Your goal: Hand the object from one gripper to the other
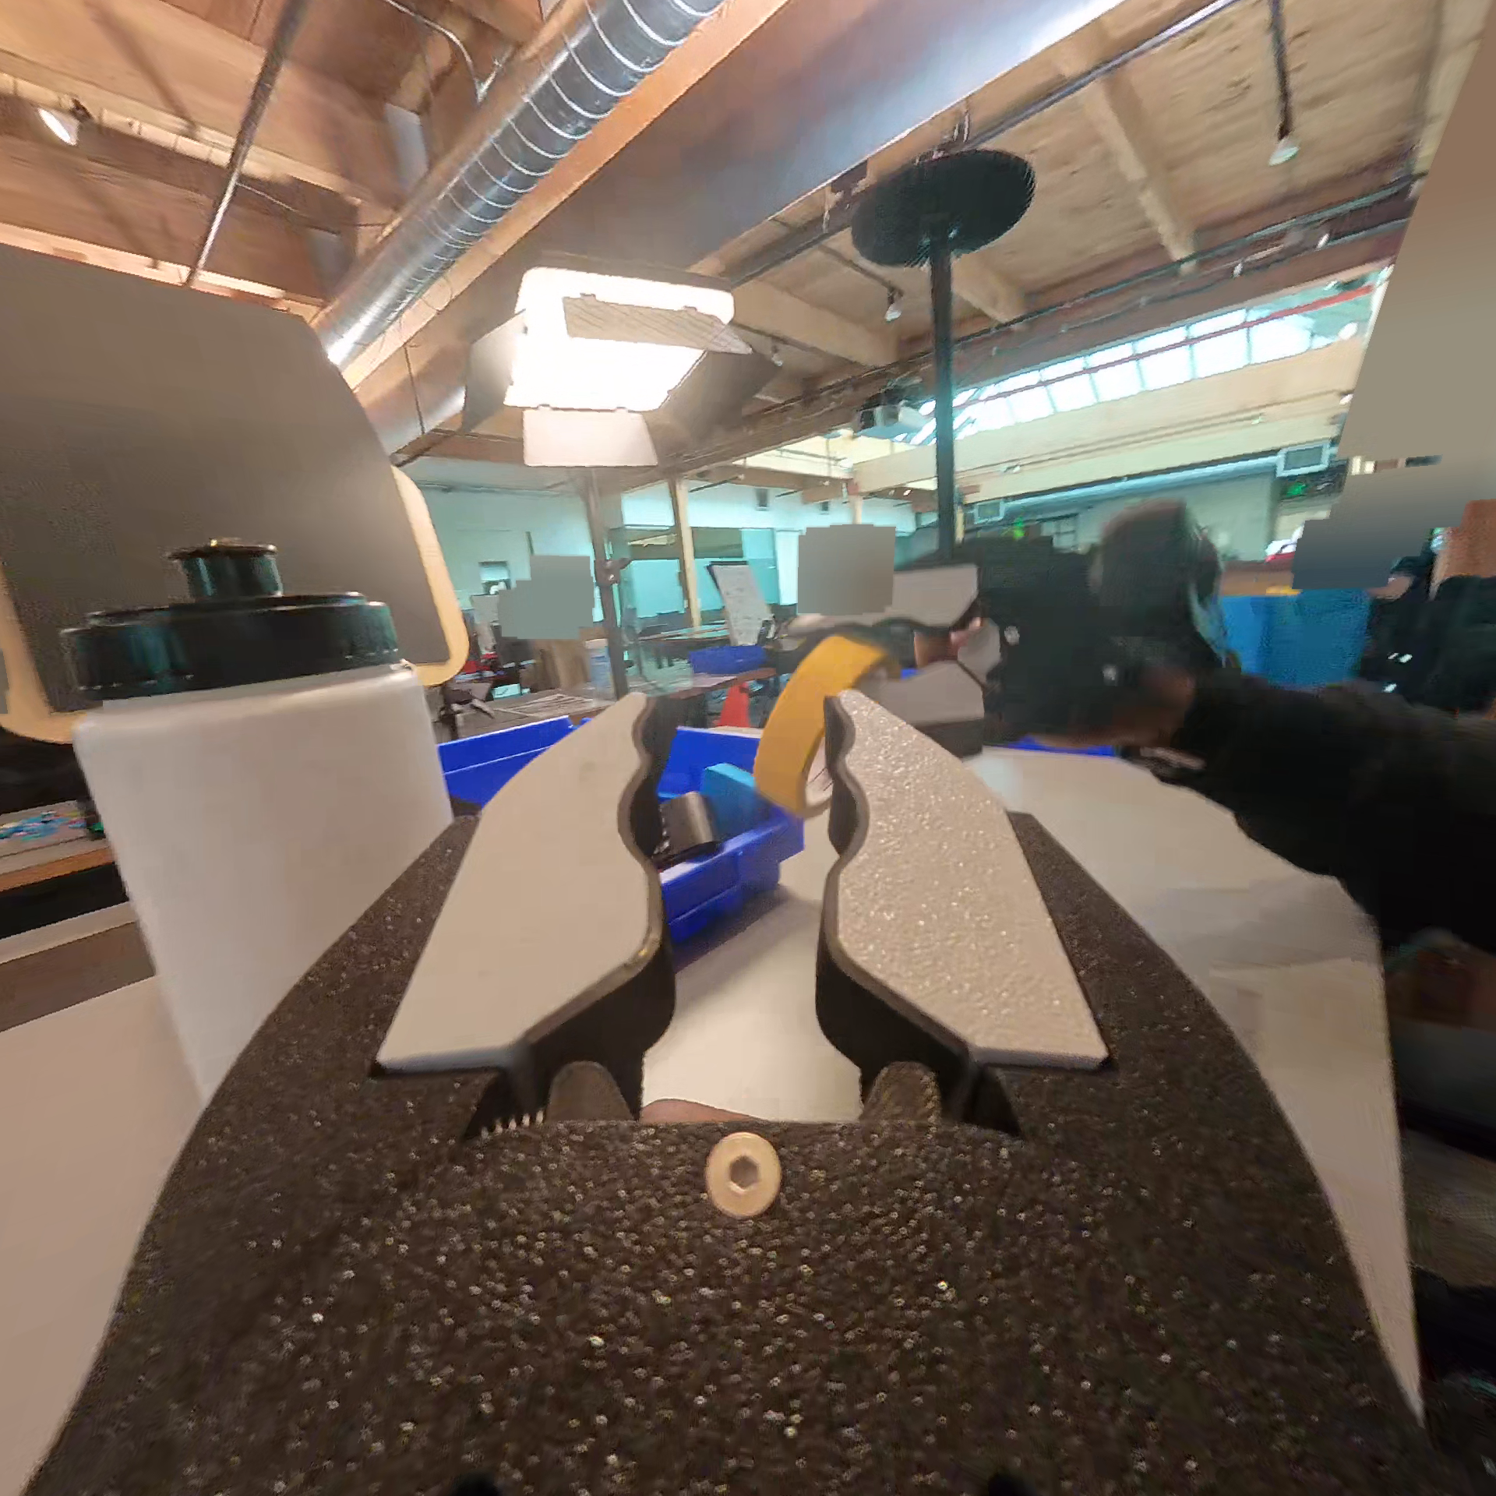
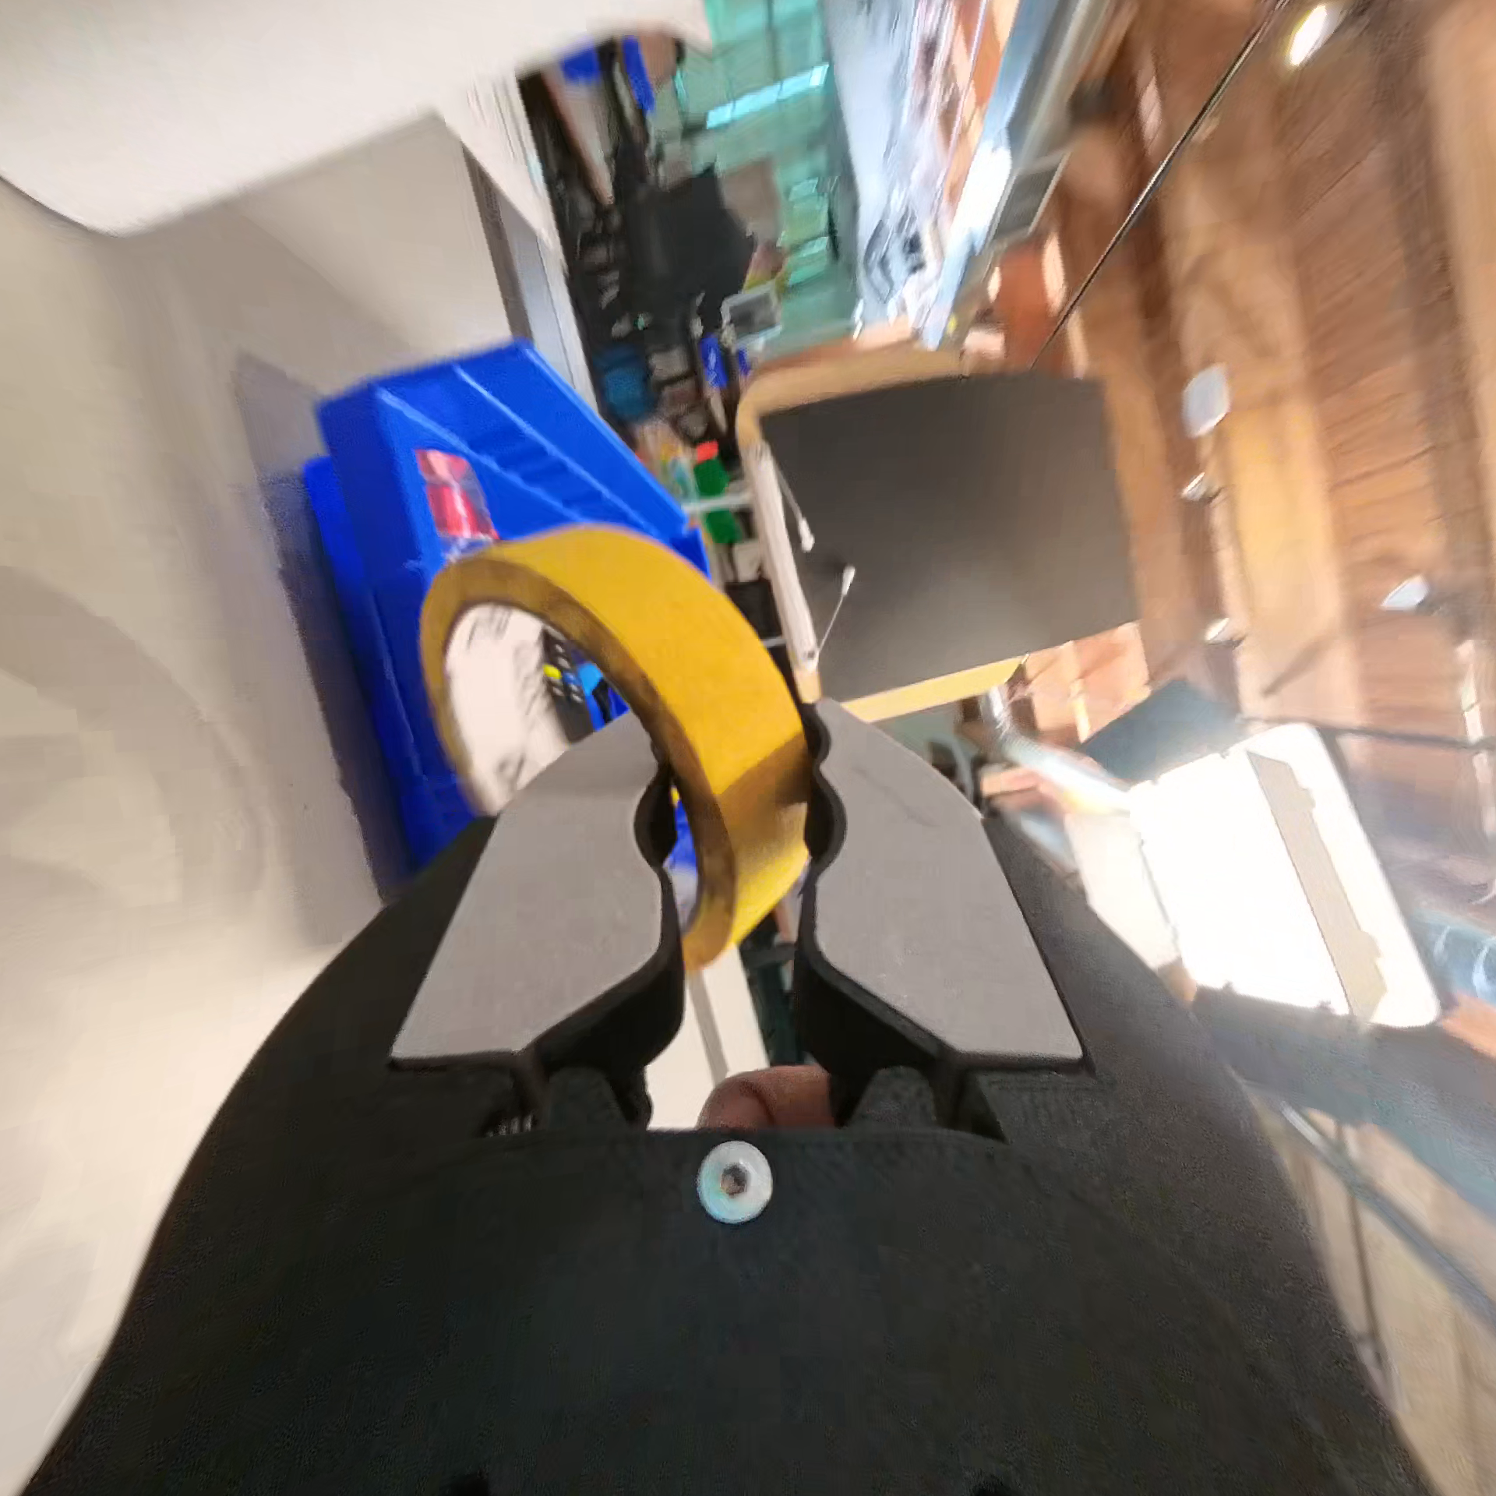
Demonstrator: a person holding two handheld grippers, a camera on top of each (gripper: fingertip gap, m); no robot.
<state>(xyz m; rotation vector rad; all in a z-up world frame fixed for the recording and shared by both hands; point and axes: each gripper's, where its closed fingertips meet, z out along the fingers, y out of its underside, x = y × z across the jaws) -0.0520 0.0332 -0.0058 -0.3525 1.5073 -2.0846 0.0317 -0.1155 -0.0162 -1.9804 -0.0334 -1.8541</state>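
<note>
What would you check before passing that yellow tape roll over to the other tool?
1. Right tool has a firm hold on the yellow tape roll: ok, its fingers pinch the band, one inside the ring and one outside.
2. Left tool is open to receive: ok, there is a gap between its fingers and nothing in it.
3. Roll within the left tool's reach: not ok, the roll hangs beyond its fingertips.
4. Free part of the roll to grab: ok, most of the ring sticks out.
5. White bottle clear of the path: cannot tell.
</note>
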